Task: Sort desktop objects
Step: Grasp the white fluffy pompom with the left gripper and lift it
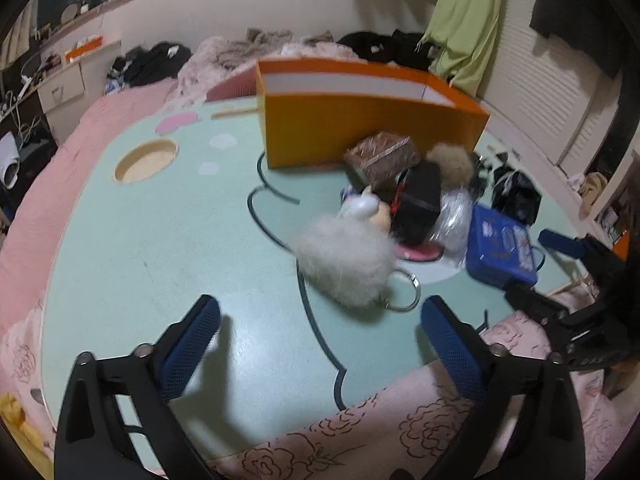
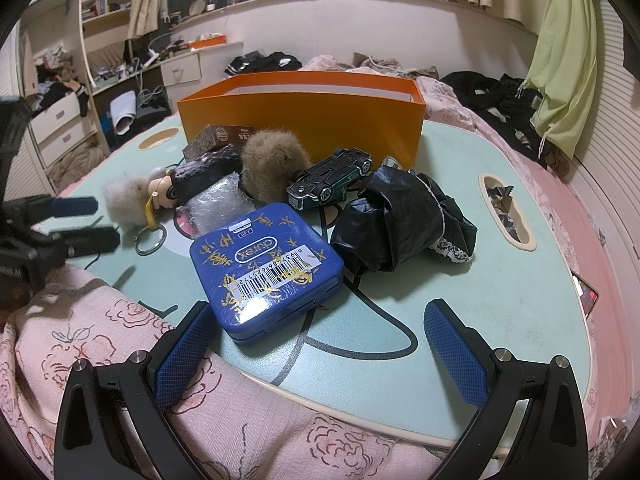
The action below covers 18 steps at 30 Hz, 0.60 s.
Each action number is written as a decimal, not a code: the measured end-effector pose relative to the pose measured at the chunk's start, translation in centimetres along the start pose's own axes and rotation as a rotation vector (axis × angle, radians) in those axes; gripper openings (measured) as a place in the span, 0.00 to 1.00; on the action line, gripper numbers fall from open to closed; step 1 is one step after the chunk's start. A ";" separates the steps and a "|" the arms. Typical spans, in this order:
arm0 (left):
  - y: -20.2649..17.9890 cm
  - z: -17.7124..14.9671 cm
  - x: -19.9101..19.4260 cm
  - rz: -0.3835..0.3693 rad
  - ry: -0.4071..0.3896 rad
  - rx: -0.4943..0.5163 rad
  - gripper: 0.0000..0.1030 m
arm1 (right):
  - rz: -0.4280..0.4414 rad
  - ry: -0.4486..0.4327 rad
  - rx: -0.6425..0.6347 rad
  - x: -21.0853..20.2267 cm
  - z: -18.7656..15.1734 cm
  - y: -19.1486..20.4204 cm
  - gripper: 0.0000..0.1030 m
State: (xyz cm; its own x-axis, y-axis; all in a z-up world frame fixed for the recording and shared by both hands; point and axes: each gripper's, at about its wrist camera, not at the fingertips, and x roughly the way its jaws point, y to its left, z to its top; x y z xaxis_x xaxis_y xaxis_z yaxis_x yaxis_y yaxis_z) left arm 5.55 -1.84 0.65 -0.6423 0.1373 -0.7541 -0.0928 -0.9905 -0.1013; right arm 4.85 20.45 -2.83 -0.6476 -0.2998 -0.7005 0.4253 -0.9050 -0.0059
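A mint-green tabletop carried an open orange box, with a blue tin, toy car and white fluffy keychain clustered before it. The left hand-held gripper stood spread just short of the keychain, gripping nothing. The right hand-held gripper hung released, the tin's near corner between its fingers.

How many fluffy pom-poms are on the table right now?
2. The white pom-pom, on a keyring, lies at the pile's left end near the left gripper. The brown pom-pom sits just in front of the orange box. More may be hidden under the pile.
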 end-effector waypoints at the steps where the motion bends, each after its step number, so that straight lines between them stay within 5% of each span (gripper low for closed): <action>1: -0.2 0.2 -0.2 -0.001 -0.017 0.011 0.90 | 0.000 0.000 0.000 0.0 0.0 0.0 1.00; 4: -0.7 1.1 -0.4 0.008 -0.049 0.033 0.82 | 0.000 0.000 -0.001 0.0 0.0 0.0 1.00; 8: -0.6 1.7 0.2 0.003 -0.041 0.023 0.38 | 0.001 0.000 0.000 0.0 0.0 -0.1 1.00; 9: -0.5 1.4 0.2 -0.005 -0.038 0.014 0.33 | 0.001 0.000 0.000 0.0 0.0 -0.1 1.00; 15: 1.0 -0.1 -1.7 -0.046 -0.115 -0.059 0.29 | 0.000 -0.014 0.021 -0.3 0.2 -0.1 1.00; 18: 1.8 -0.3 -2.0 -0.053 -0.127 -0.097 0.29 | 0.002 -0.124 0.051 -2.7 0.0 -0.5 1.00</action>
State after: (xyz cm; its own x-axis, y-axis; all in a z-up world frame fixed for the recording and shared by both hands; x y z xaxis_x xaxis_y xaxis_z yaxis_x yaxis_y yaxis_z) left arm 6.87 -3.87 1.78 -0.7303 0.1826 -0.6583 -0.0593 -0.9769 -0.2051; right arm 6.33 21.73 -0.96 -0.7217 -0.3336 -0.6066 0.3962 -0.9176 0.0334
